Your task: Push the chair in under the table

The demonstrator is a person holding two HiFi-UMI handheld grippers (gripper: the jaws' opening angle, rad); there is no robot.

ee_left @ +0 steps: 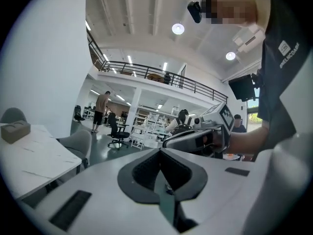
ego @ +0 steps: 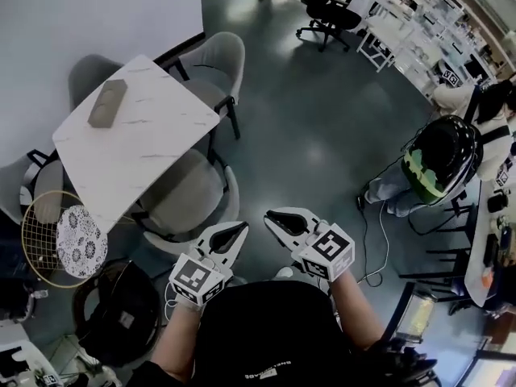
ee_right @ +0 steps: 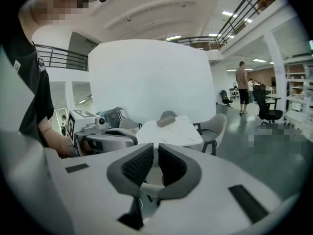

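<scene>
The white marble table stands at the left with a brown box on it. A grey padded chair sits at its near side, its seat partly under the top. Both grippers are held up in front of my chest, apart from the chair and holding nothing. My left gripper is shut, its pads meeting. My right gripper stands barely open, a thin slit between its pads, pointing towards the table and the box. Each gripper view shows the other gripper alongside.
More grey chairs ring the table. A gold wire frame with a patterned disc and a black bag lie at the lower left. A black office chair stands far off. A seated person and a dark helmet are at the right, with a cable on the floor.
</scene>
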